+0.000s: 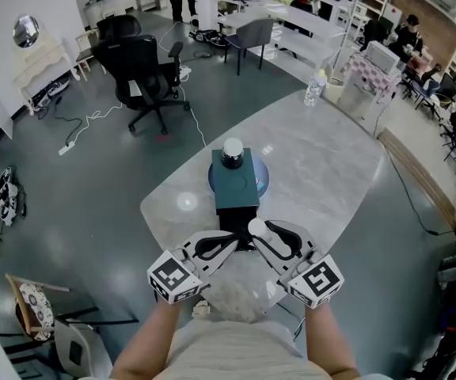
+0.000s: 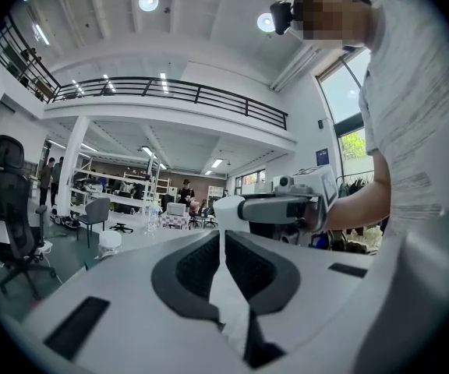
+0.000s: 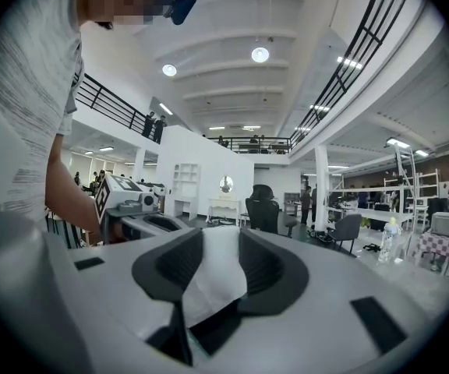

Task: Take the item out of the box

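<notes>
A teal box lies on a blue plate in the middle of the marble table. A dark jar with a white lid stands on the box's far end. A black part shows at its near end. Both grippers hover over the table's near edge, just short of the box, with their tips turned toward each other. My left gripper has its pads almost together and holds nothing. My right gripper stands open and holds nothing.
On the floor beyond the table are a black office chair and a grey chair. A water bottle stands at the table's far corner. A cable trails over the floor at left. People stand and sit in the background.
</notes>
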